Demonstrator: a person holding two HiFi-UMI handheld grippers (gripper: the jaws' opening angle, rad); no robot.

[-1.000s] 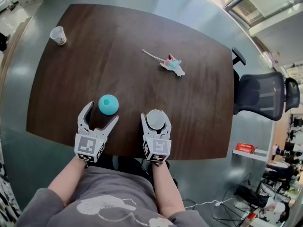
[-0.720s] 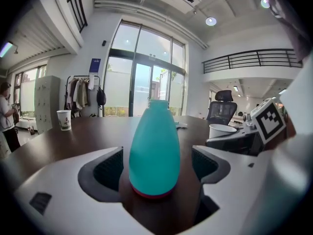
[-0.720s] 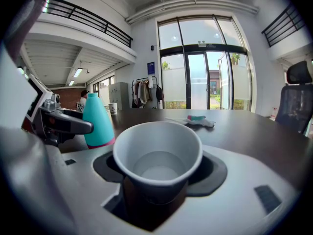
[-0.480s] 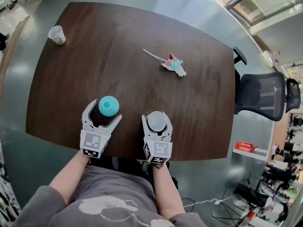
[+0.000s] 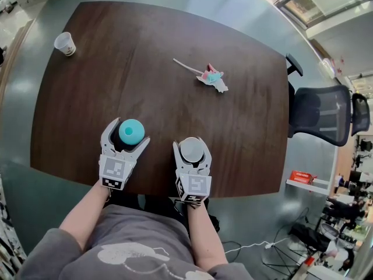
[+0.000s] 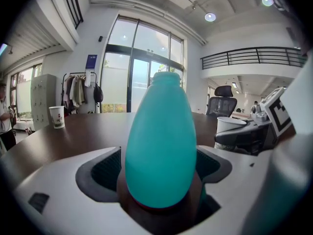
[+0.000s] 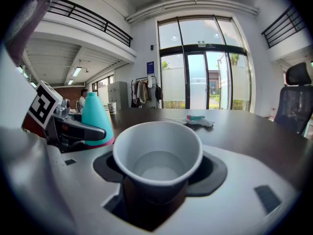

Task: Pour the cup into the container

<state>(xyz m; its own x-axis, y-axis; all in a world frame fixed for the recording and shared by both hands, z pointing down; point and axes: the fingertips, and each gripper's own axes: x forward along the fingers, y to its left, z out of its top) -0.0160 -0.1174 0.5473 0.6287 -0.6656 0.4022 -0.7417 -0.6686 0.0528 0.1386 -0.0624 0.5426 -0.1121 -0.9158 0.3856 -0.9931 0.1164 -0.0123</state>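
Head view: the surface (image 5: 175, 39) carries the container (image 5: 132, 130) close to its near edge, left of centre. The left tongs (image 5: 129, 134) straddle it, released. They have just been opening, with the container between them and not pressed. The right tongs (image 5: 192, 150) sit just beside, also at the near edge, clenched on the cup (image 5: 192, 147), which is upright. A spare cup (image 5: 64, 43) stands at the far left corner and a scrap (image 5: 212, 78) lies toward the far right. Neither is in play.

Left gripper view: the container (image 6: 161, 141) fills the gap, upright on the surface. The dark pads (image 6: 105, 170) show on either side of it, so no grip. The cup (image 6: 230, 127) shows off to the right, near the container but apart from it.

Right gripper view: the cup (image 7: 157, 155) is seated between the jaws and held, rim level. Can't tell if it is lifted off the surface, or whether there's liquid inside. The container (image 7: 96, 119) is to the left, upright.

Status, my read: the pour hasn't started. Cup pickup looks done and the container is staged. Left to do: bring the cup over the container's top, tilt, empty it. The top looks narrow, so alignment matters.
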